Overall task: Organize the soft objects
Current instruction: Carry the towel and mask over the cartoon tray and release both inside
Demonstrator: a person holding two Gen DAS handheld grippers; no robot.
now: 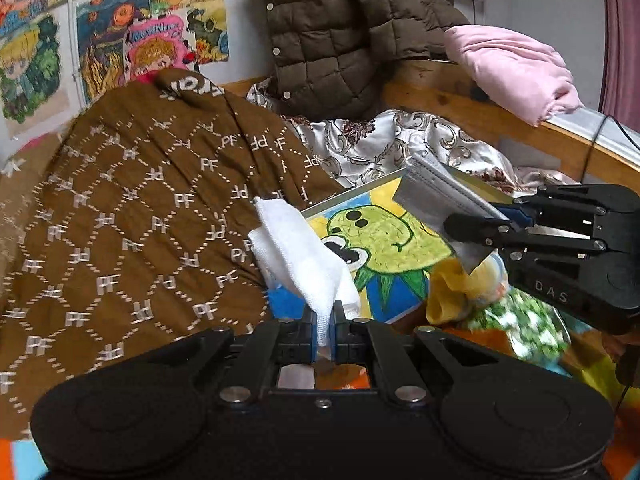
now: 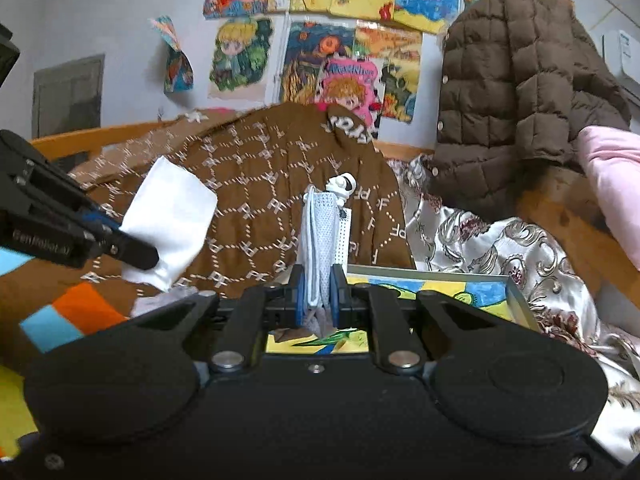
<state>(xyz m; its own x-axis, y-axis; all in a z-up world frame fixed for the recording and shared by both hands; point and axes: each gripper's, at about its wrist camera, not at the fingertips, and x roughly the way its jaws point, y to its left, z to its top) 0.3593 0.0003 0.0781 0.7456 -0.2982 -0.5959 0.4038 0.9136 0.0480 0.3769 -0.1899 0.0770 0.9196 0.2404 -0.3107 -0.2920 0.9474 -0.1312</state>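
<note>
You hold both items mid-carry: your left gripper (image 1: 325, 322) clamps the white cloth (image 1: 298, 254) at frame centre; your right gripper (image 2: 318, 290) pinches the folded mask (image 2: 326, 236). Next, probably, find each a resting place.

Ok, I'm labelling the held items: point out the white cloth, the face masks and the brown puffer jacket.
white cloth (image 1: 296, 248), left wrist view, middle of the fabric.
face masks (image 2: 322, 248), right wrist view, middle of the stack.
brown puffer jacket (image 2: 516, 80), right wrist view, quilted front.

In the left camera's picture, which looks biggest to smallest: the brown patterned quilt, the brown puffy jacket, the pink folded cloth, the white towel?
1. Brown patterned quilt
2. Brown puffy jacket
3. Pink folded cloth and white towel: similar; the towel sits nearer the camera, so unsure.
</note>
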